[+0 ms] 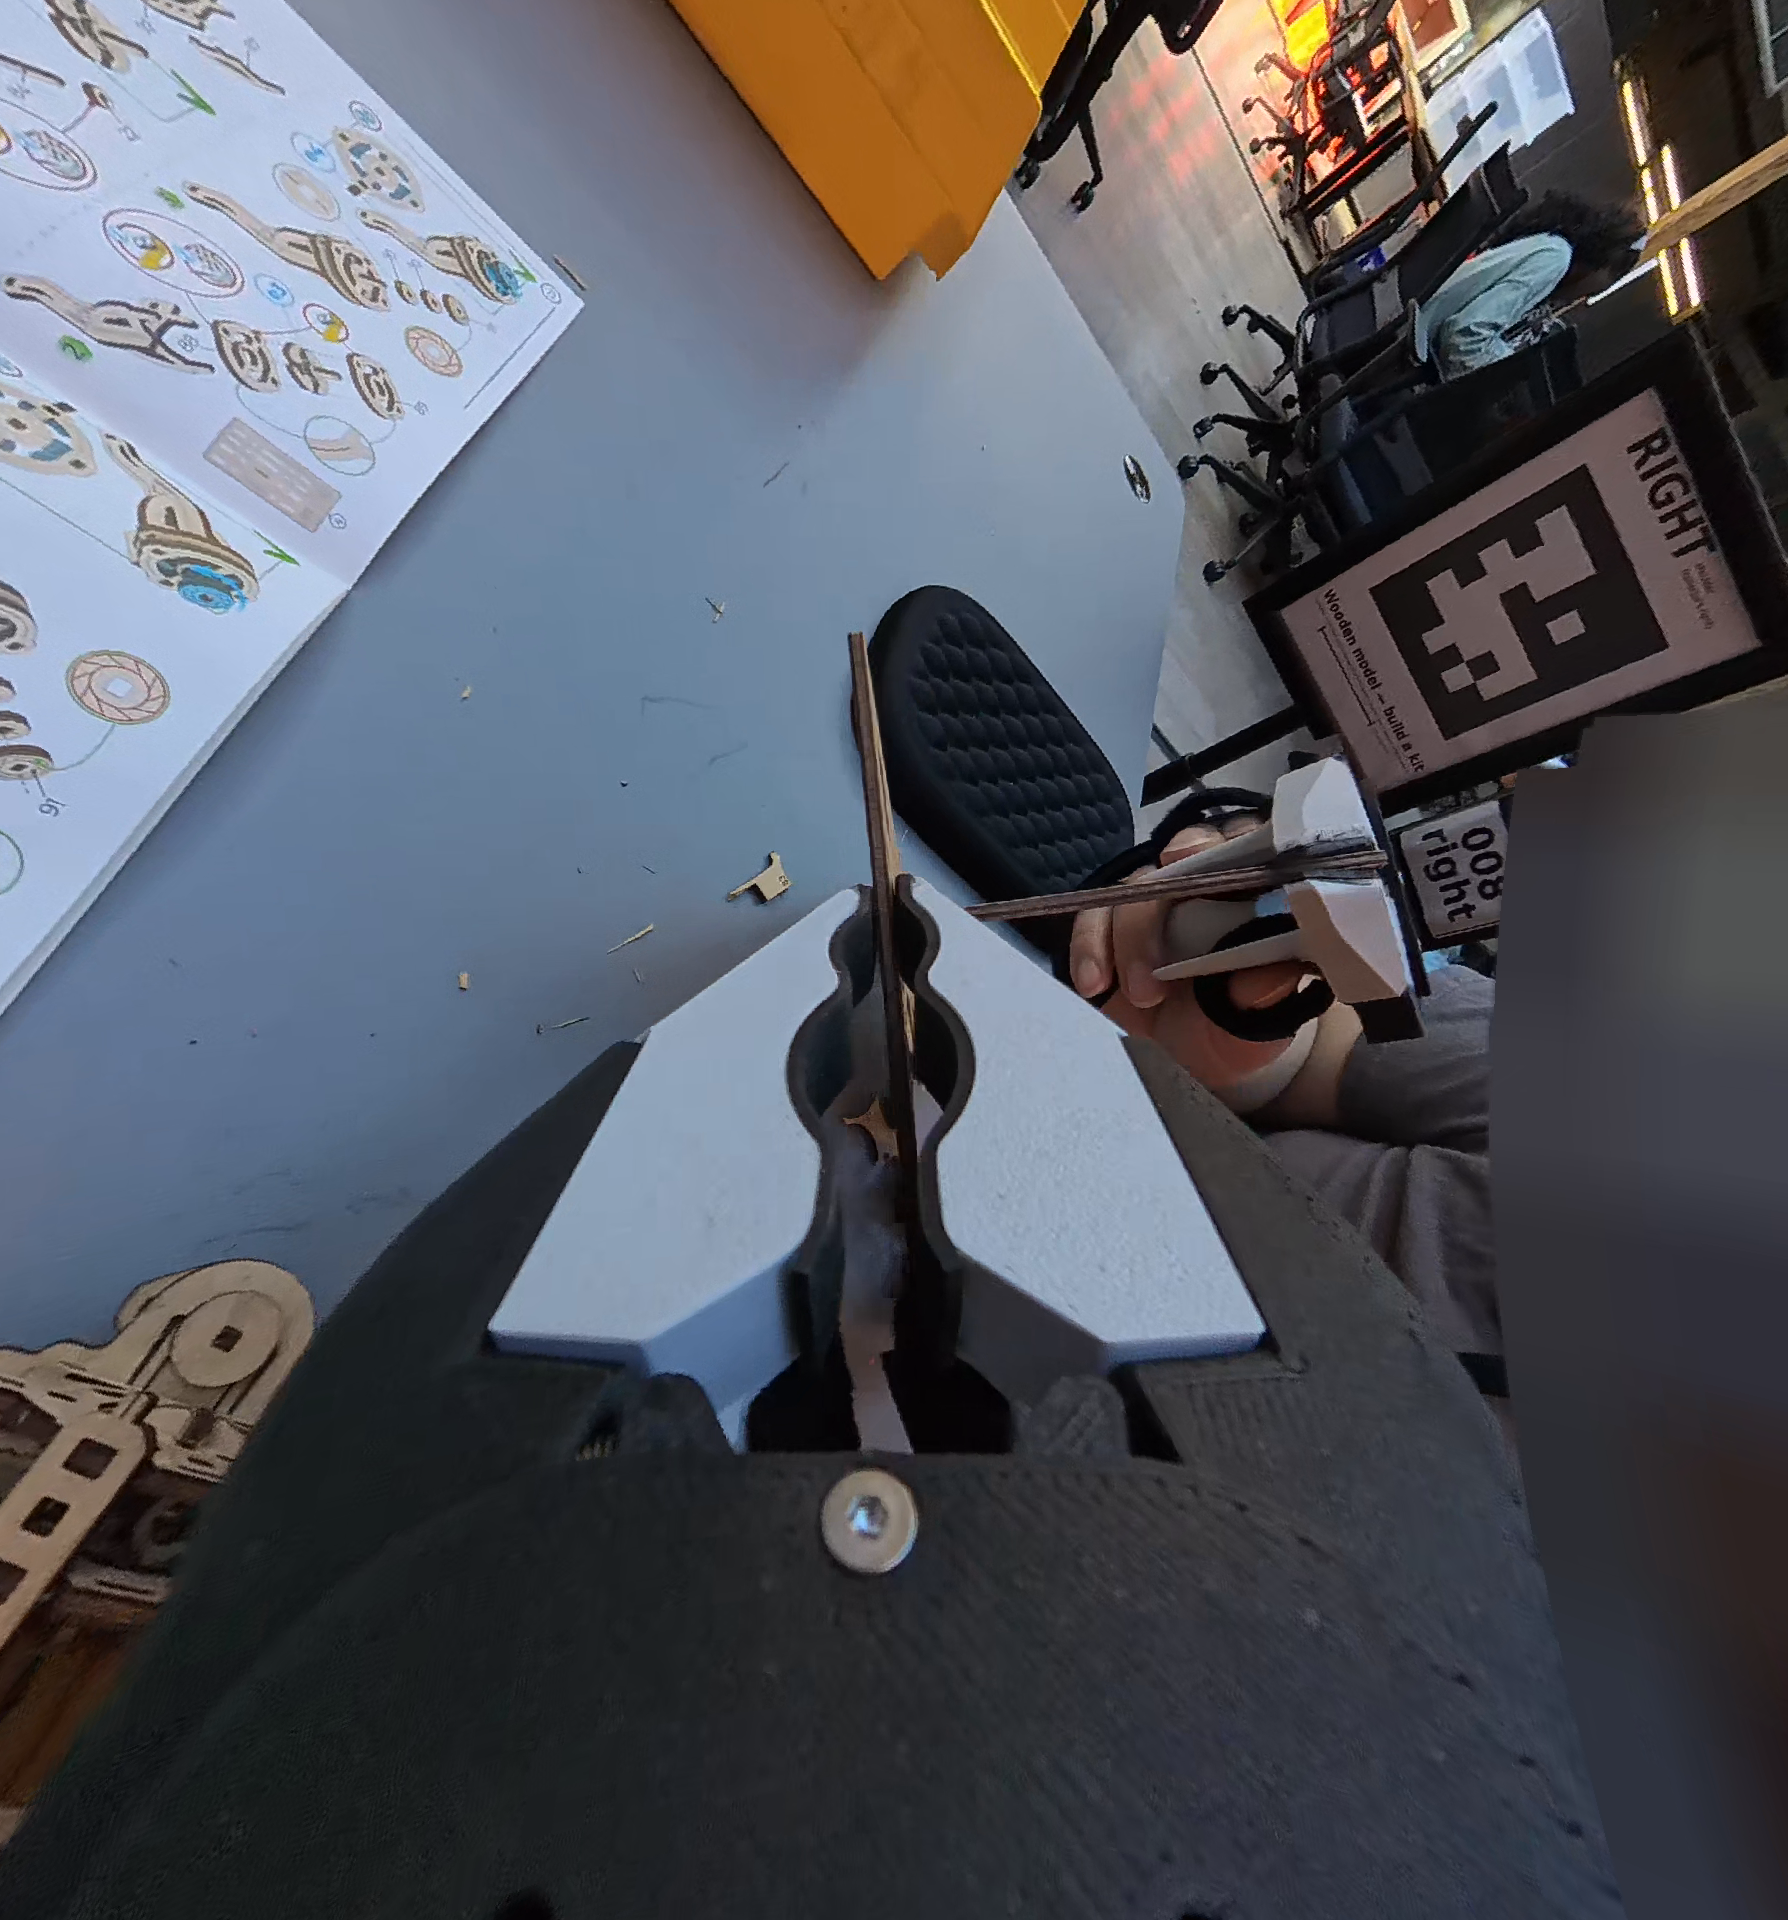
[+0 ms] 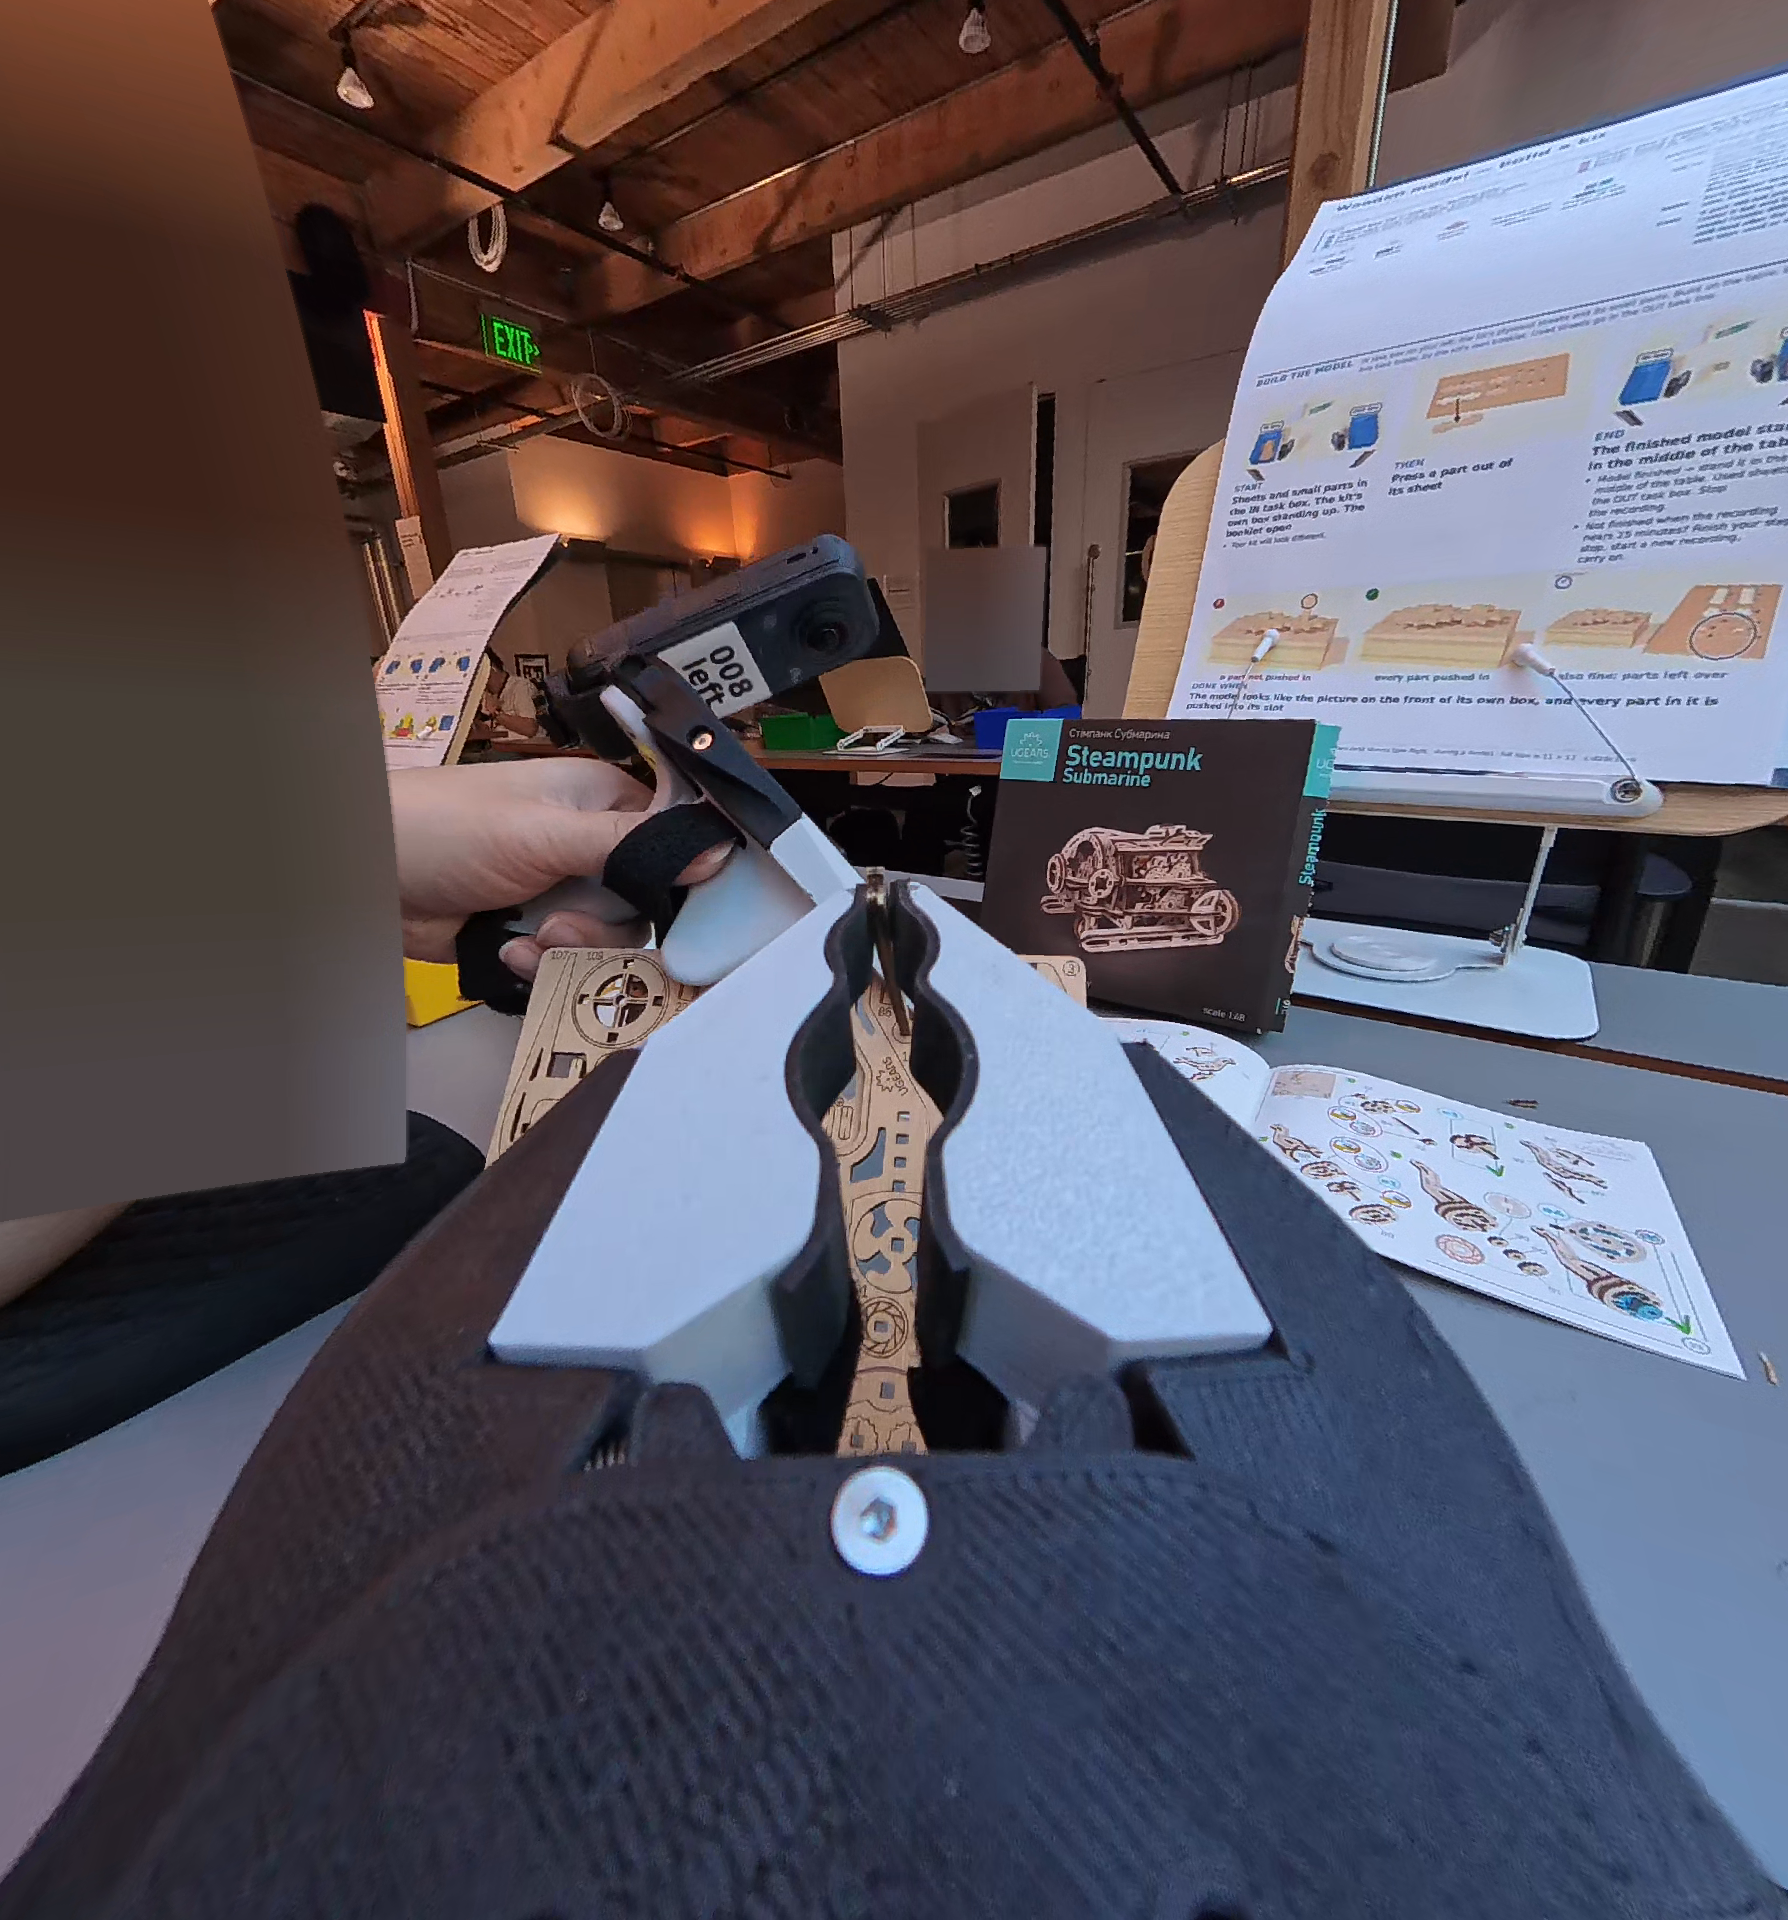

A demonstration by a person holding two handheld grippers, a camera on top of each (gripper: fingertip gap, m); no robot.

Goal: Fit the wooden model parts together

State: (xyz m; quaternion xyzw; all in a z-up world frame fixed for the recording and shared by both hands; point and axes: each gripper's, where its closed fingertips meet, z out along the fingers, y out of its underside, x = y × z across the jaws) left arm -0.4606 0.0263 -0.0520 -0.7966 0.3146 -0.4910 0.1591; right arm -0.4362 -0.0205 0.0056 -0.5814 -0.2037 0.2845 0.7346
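The left gripper, nearest the lens in the left wrist view, has its jaws pinched on a thin wooden sheet held edge-on above the grey table; an open instruction booklet lies left, a half-built wooden model at the lower left, the right gripper beyond, clamping the sheet's side. In the right wrist view, the right gripper has its jaws narrowed on a small dark part at the tips; the wooden sheet lies below; a kit box stands behind.
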